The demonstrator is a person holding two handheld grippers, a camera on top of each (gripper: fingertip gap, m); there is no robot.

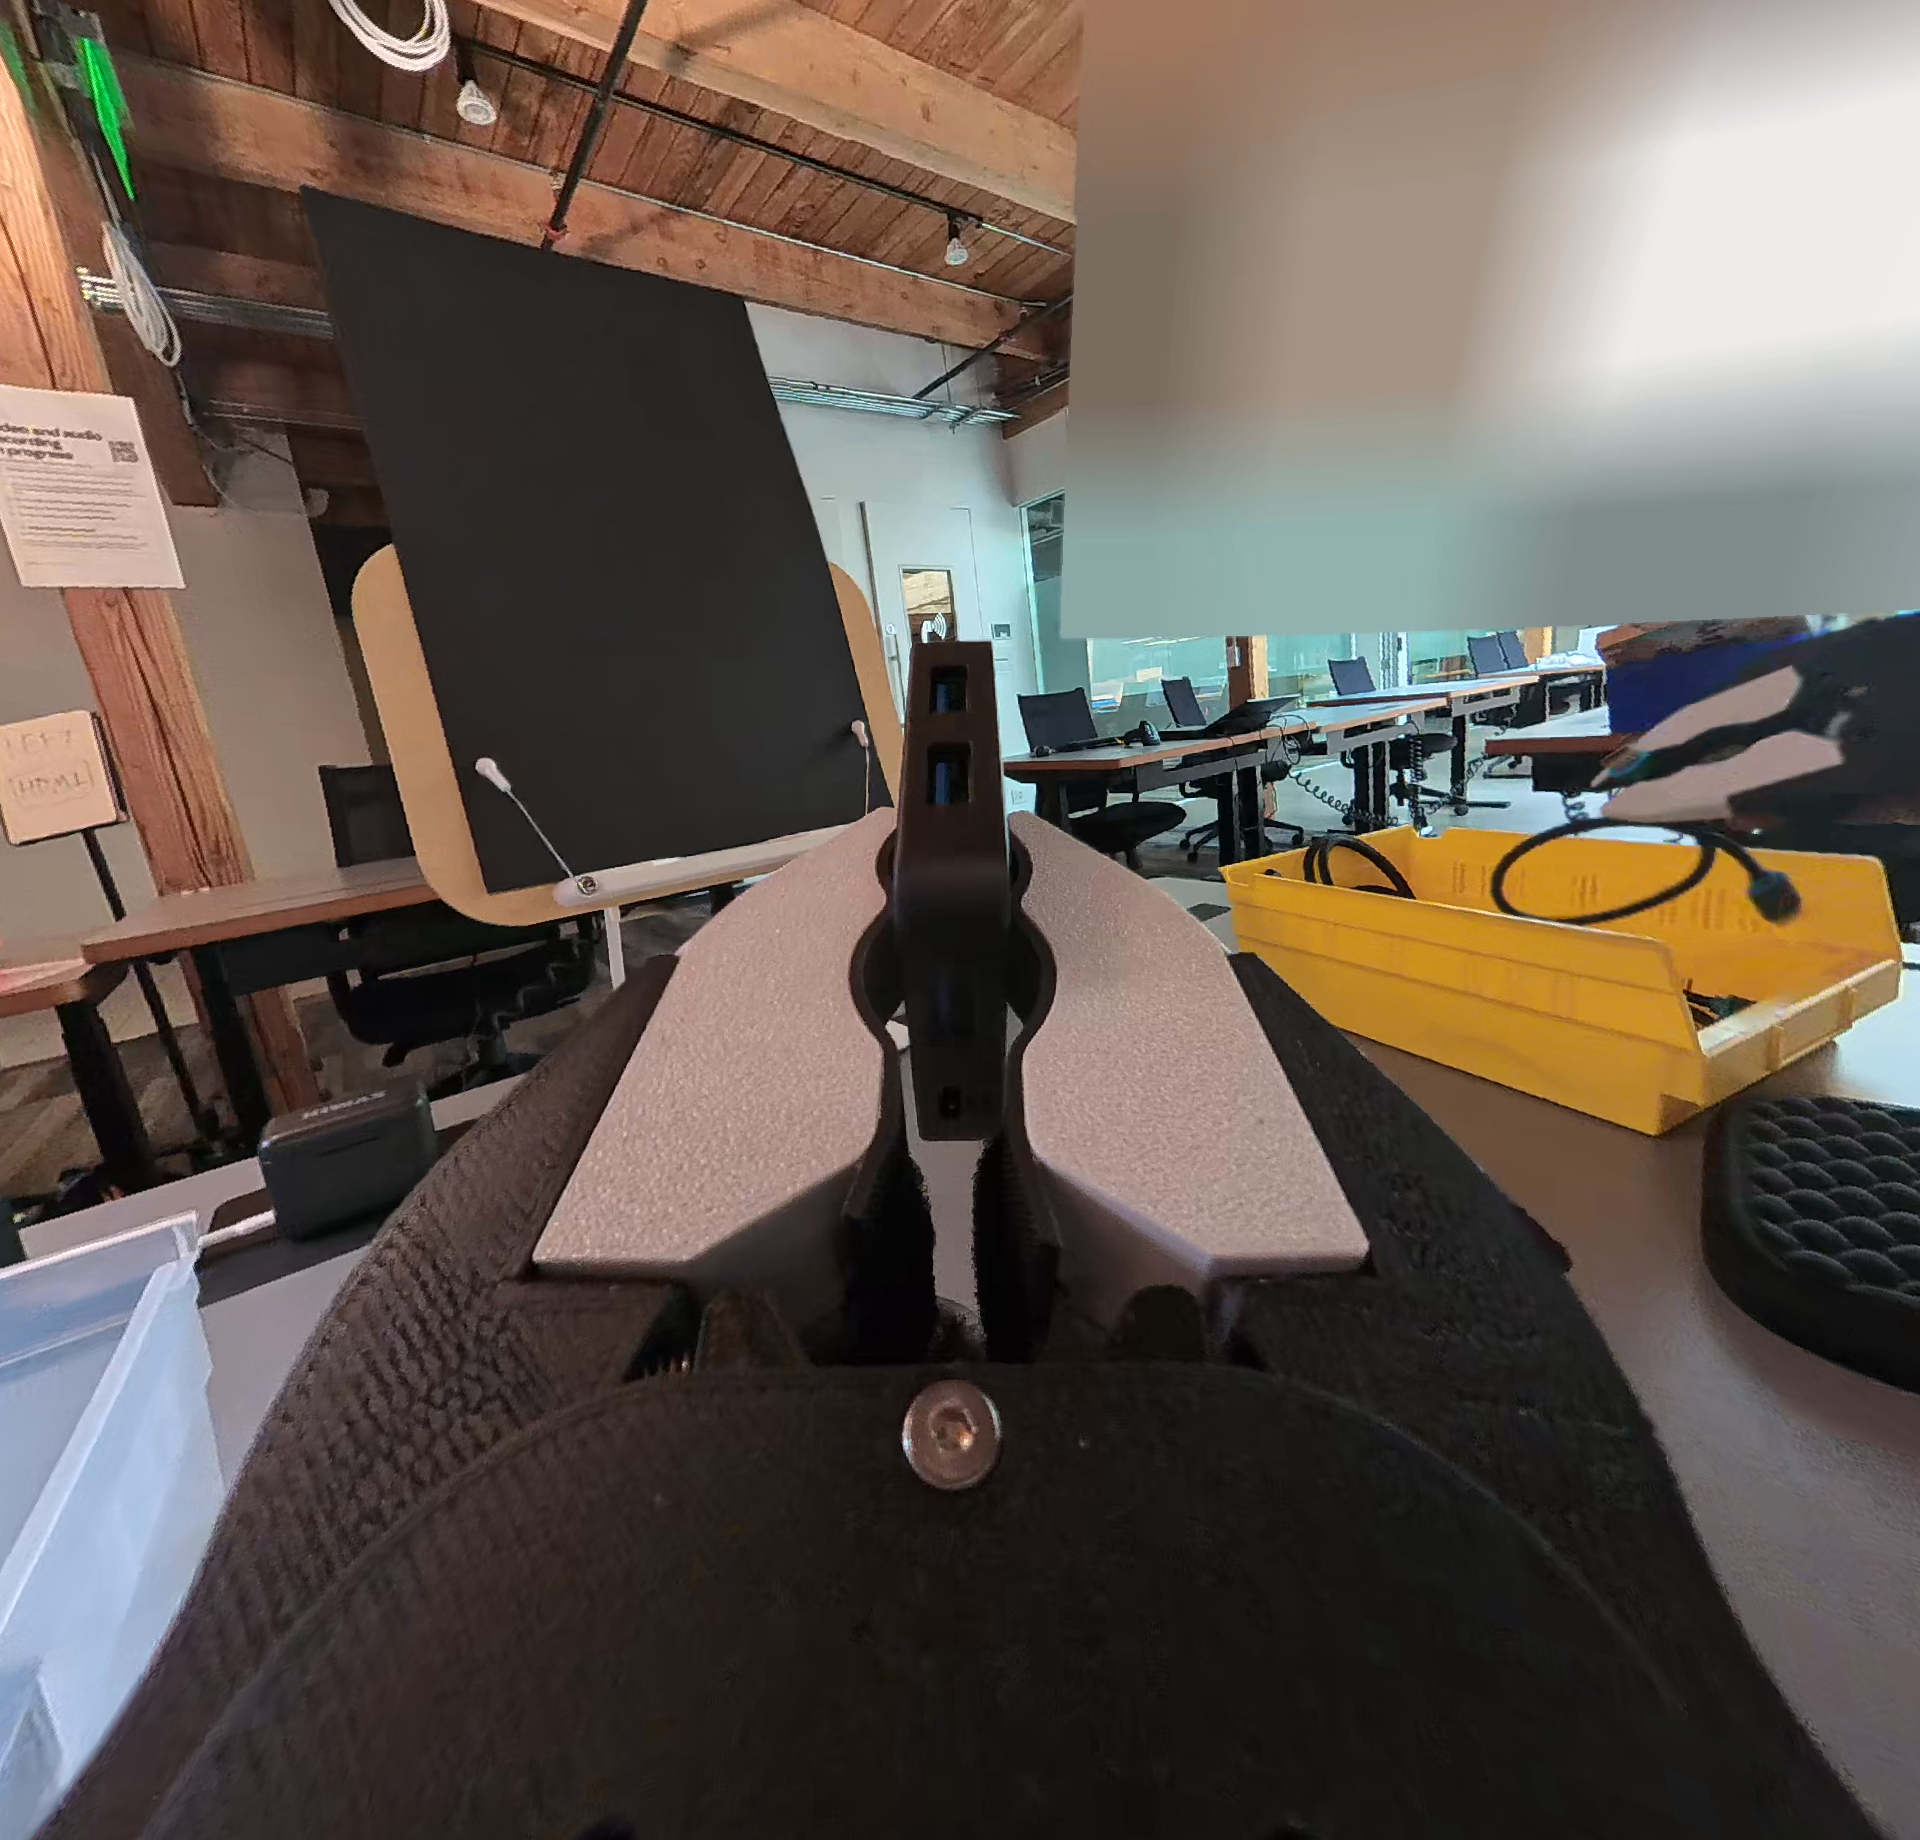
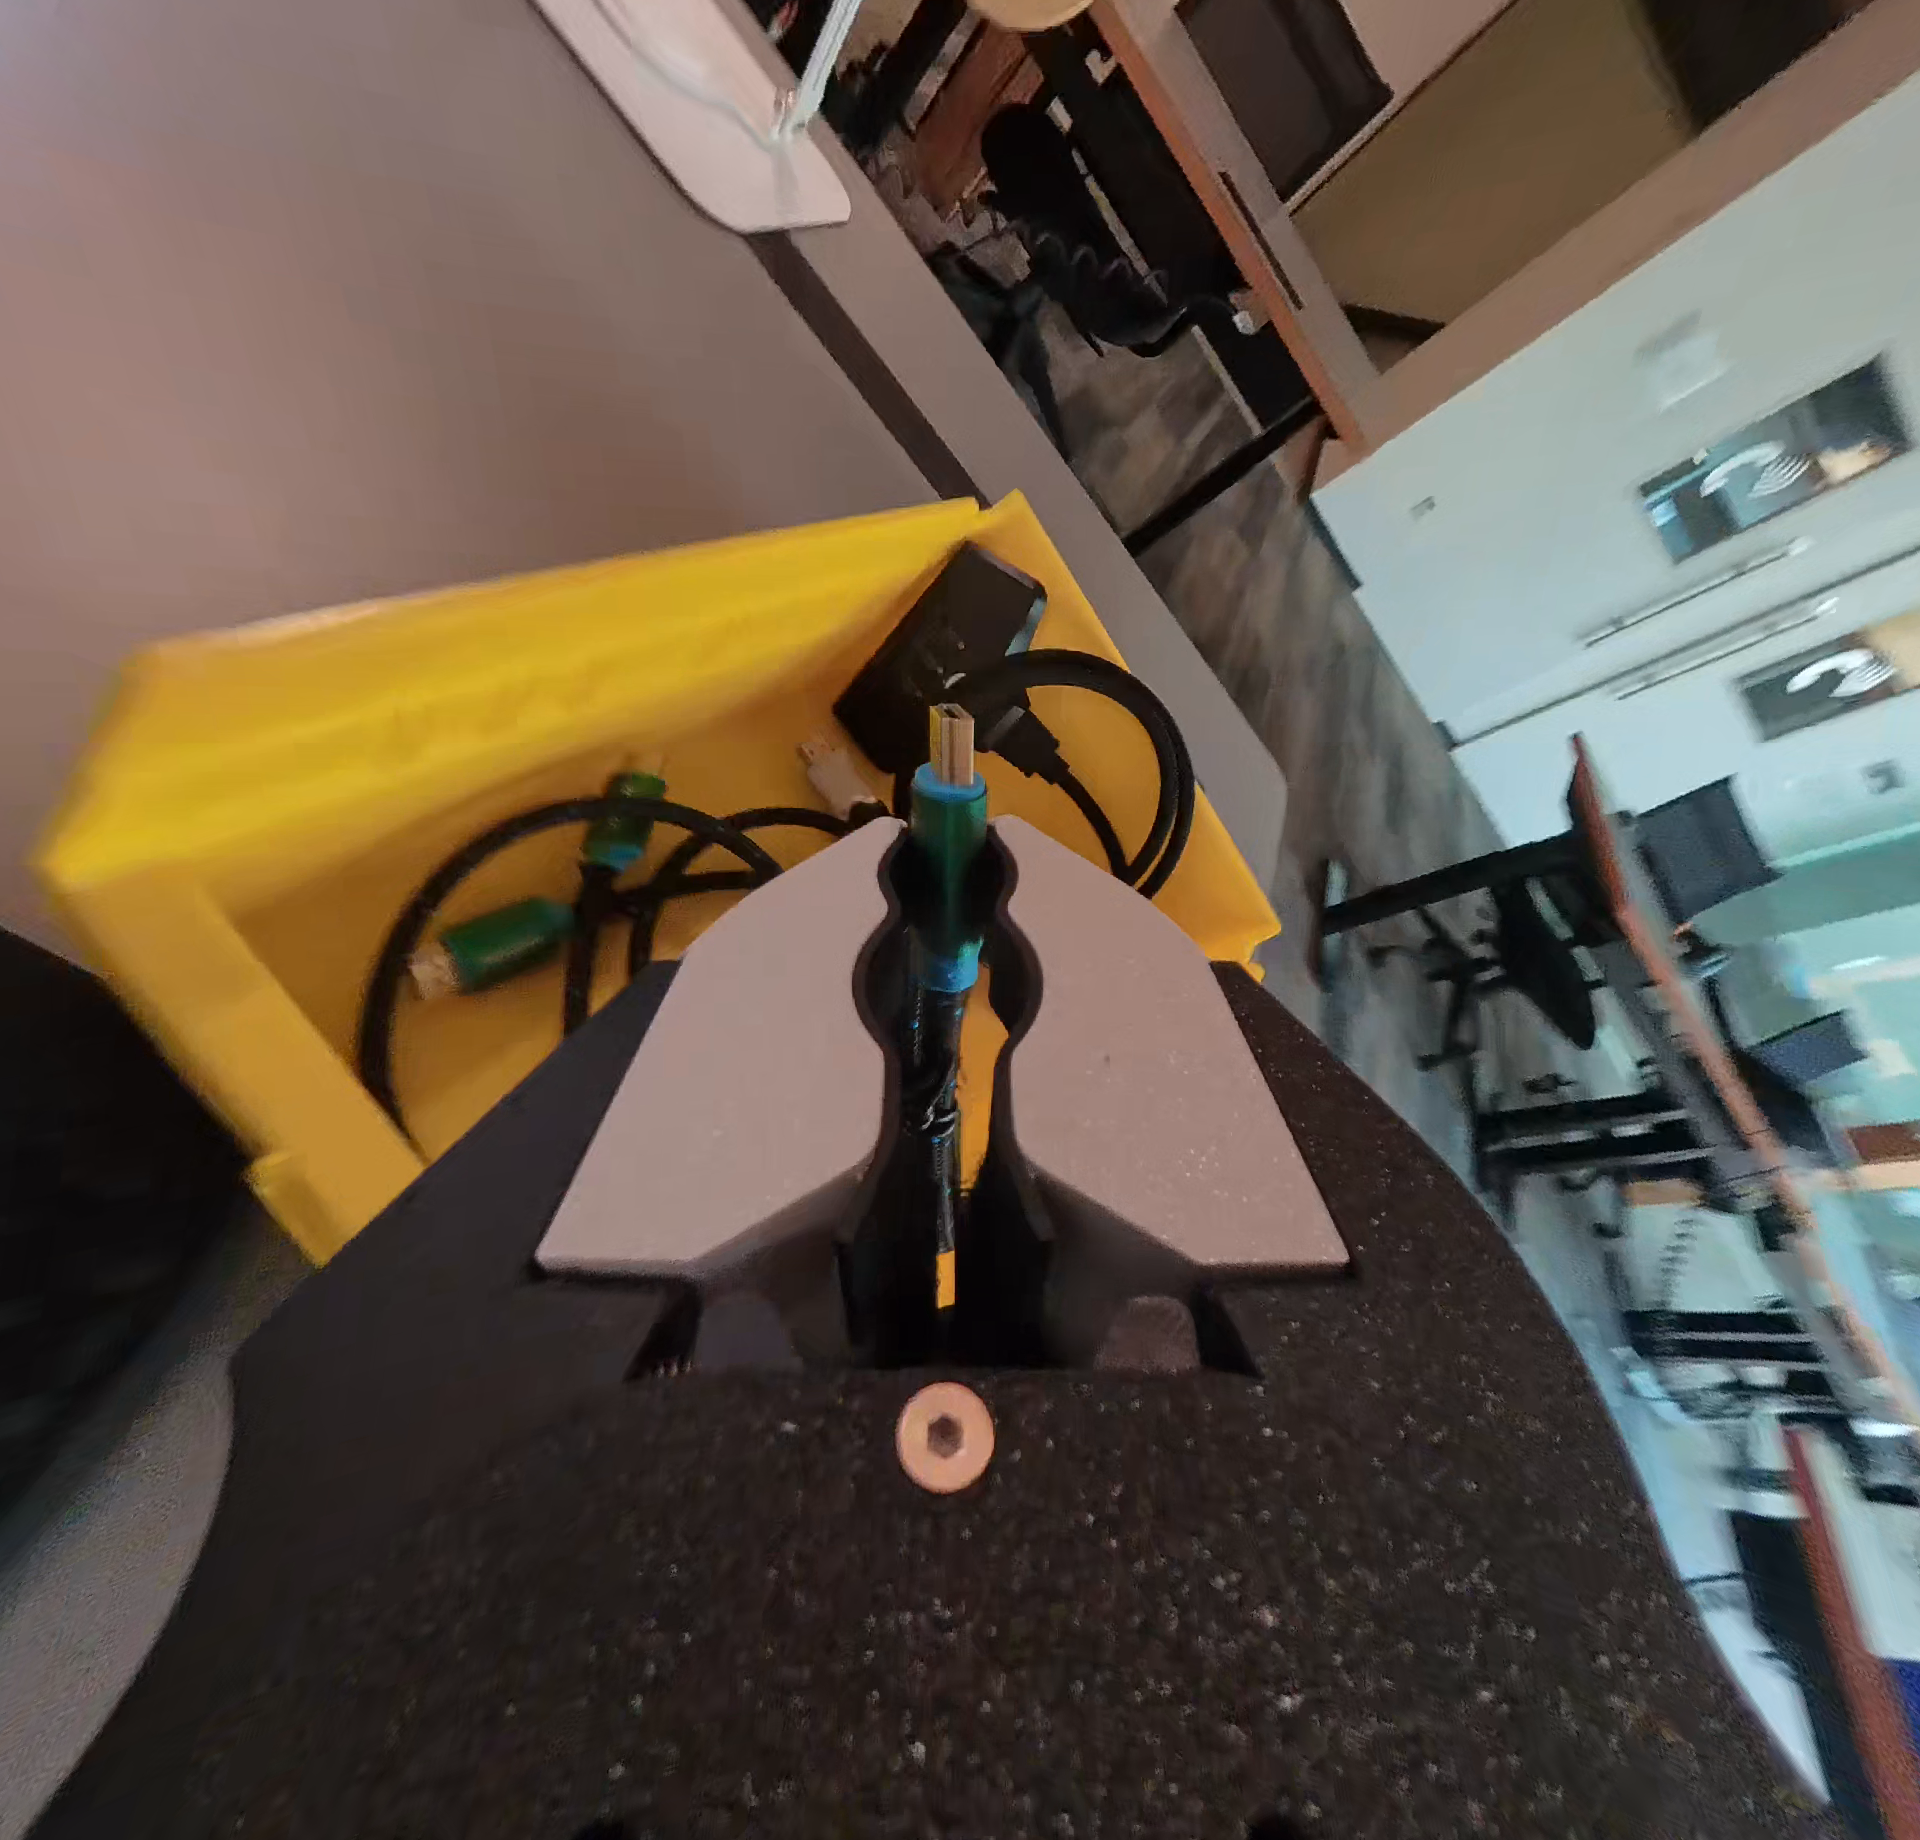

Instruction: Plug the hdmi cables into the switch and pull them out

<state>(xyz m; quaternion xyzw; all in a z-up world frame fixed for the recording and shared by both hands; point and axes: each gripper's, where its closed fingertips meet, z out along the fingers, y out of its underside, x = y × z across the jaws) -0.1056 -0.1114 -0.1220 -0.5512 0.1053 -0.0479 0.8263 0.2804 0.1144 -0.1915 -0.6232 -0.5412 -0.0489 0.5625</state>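
Switch: black box (image 1: 948,917) stands upright between the grey fingers (image 1: 769,1042) of the left tool (image 1: 948,840), lifted clear of the tabletop (image 1: 1766,1478); two blue-lined ports on its narrow face point toward the camera side, one above the other.
Left tool: clamped narrow on the switch, both grey fingers pressed against its sides.
HDMI cable: green plug (image 2: 945,855) with a blue collar and a metal tip points forward out of the right tool (image 2: 945,824); its braided black cord runs back down the slot between the fingers (image 2: 748,1042).
Right tool: closed narrow around the green plug. In the left wrist view the same tool (image 1: 1662,777) shows at the right edge, above the bin, with a black cable loop (image 1: 1600,876) hanging under it.
Yellow bin (image 2: 312,710): sits on the tabletop toward its far edge, just past the right tool. Inside lie coiled black cables (image 2: 623,855), two more green plugs (image 2: 499,943), and a second black box (image 2: 935,647) in the far corner of the bin with a cable plugged into it.
Black meshed pad (image 1: 1829,1229): on the tabletop near its right edge, just beside the bin.
Clear plastic tub (image 1: 94,1395): at the left edge of the tabletop.
Black board (image 1: 582,564): leans tilted on a pale stand beyond the far edge.
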